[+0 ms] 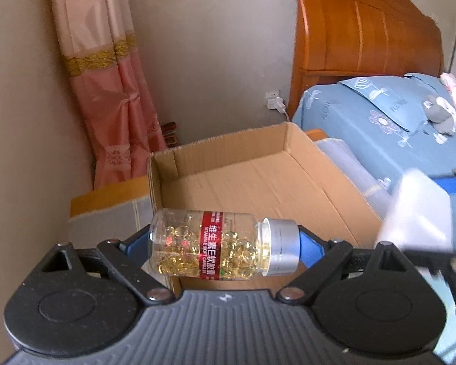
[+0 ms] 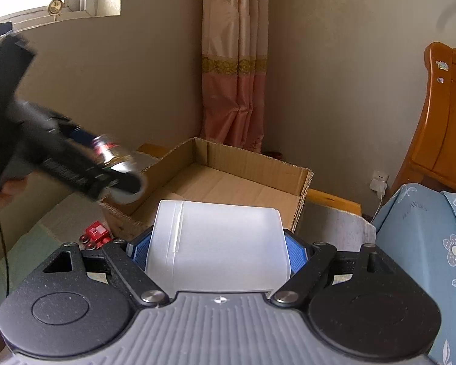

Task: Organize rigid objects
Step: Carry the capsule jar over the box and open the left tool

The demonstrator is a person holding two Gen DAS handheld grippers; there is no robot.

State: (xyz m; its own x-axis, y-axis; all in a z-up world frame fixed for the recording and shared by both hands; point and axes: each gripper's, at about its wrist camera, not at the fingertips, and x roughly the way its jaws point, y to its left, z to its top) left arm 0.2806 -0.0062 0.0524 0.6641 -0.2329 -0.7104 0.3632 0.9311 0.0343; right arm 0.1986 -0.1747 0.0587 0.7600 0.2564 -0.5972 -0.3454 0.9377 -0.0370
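My left gripper (image 1: 225,243) is shut on a clear pill bottle (image 1: 206,245) with yellow capsules, a red label and a silver cap, held sideways above the near edge of an open cardboard box (image 1: 258,182). My right gripper (image 2: 217,243) is shut on a white translucent plastic container (image 2: 217,243), held before the same box (image 2: 237,182). The left gripper and its bottle (image 2: 112,155) appear blurred at the left of the right wrist view. The white container (image 1: 416,213) shows blurred at the right of the left wrist view.
A bed with a blue floral cover (image 1: 380,115) and wooden headboard (image 1: 364,30) lies right of the box. A pink curtain (image 1: 112,91) hangs behind. A small red toy (image 2: 95,235) lies beside the box. A charger is plugged into a wall socket (image 1: 275,100).
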